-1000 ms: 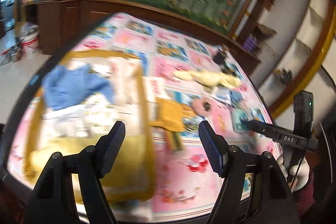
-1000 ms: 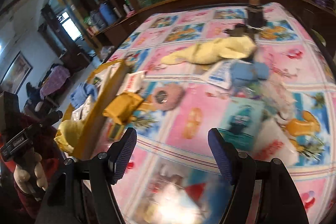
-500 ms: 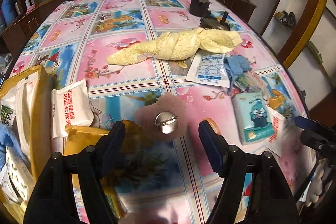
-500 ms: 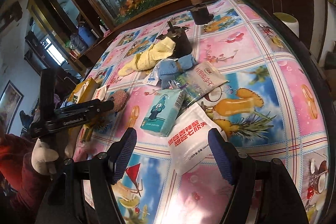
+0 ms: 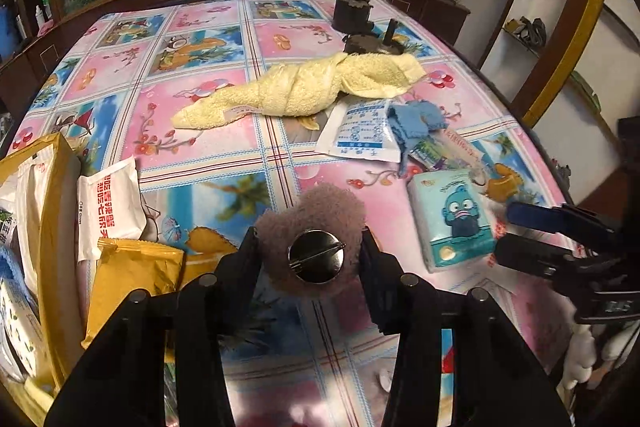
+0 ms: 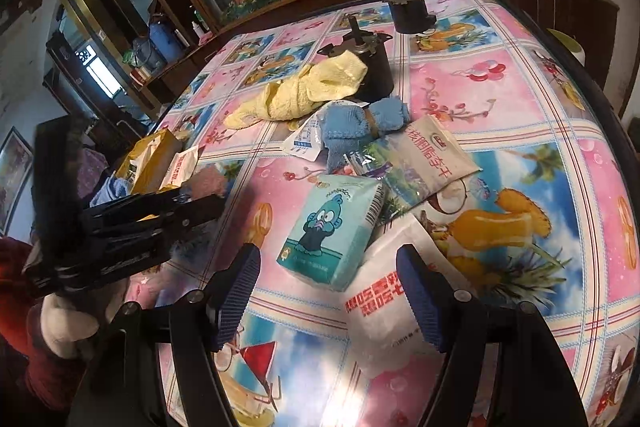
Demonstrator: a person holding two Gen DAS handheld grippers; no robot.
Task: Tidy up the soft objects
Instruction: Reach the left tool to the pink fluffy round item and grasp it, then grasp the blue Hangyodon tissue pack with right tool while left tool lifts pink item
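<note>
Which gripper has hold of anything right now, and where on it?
The left gripper pinches the fuzzy mauve brooch by its two opposite side edges, metal pin back facing the camera. The right gripper is open and holds nothing.

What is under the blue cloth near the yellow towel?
The blue cloth lies over a white sachet and a clear printed pouch; whatever sits beneath its middle is covered.

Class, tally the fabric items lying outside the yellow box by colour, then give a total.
Yellow towel: 1
Blue cloth: 1
Mauve fuzzy pad: 1
Total: 3
</note>
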